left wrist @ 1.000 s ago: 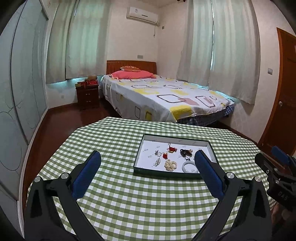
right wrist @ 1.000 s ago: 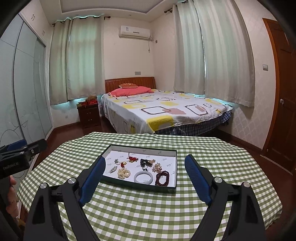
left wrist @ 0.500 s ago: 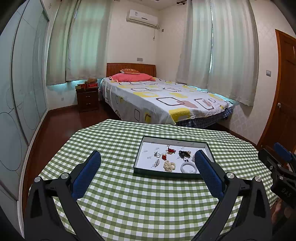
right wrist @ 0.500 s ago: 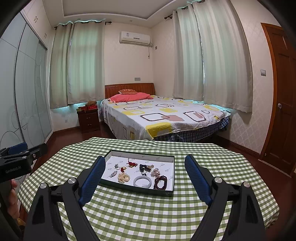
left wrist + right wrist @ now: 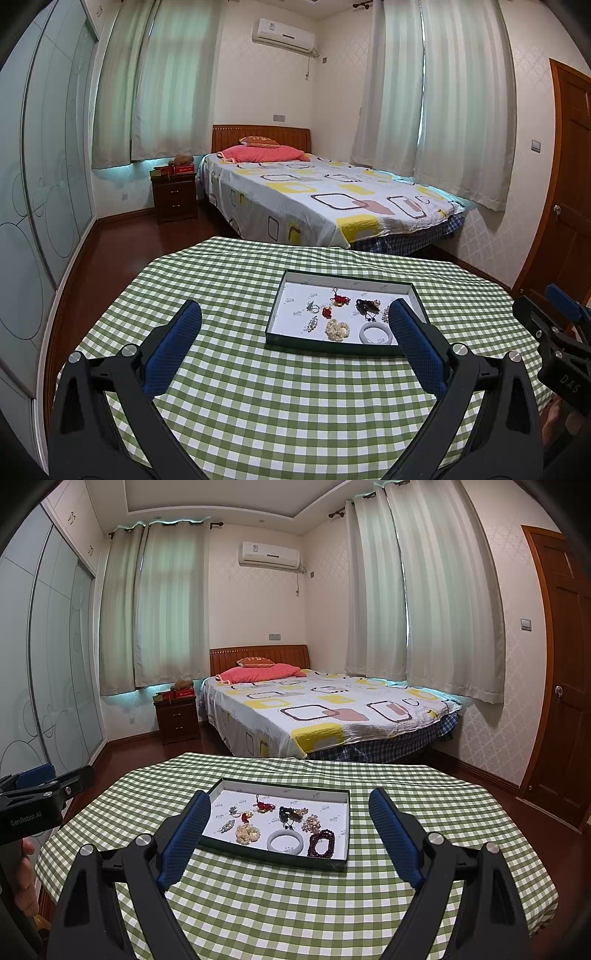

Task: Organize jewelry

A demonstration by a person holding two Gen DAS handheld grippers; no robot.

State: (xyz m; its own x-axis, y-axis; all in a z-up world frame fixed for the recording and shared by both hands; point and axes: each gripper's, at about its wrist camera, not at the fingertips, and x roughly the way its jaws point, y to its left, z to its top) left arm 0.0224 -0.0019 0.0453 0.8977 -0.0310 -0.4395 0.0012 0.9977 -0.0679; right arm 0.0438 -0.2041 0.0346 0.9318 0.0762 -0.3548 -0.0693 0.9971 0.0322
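Jewelry lies loose in a shallow dark-green rectangular tray with a white floor, set on the green-and-white checked counter. From the left wrist view, the left gripper hangs above the near part of the counter with its blue-padded jaws spread wide and nothing between them; the tray sits ahead and to the right of centre, and the right-hand pad overlaps the tray's near right corner. Inside the tray are a white bangle near the front rim, a cream pearl cluster just beside it on the left, a red knotted charm farther back, and a dark beaded piece to its right. The right gripper shows at the right edge, off the counter's side; its opening cannot be told from here.

From the right wrist view, the right gripper is likewise held wide, holding nothing, with the tray framed between its pads. The white bangle lies near the front rim, the pearl cluster to its left, and a dark-red bead bracelet to its right by the tray's wall. The left gripper's body appears at the left edge, apart from the counter. A bed with a patterned sheet stands behind.
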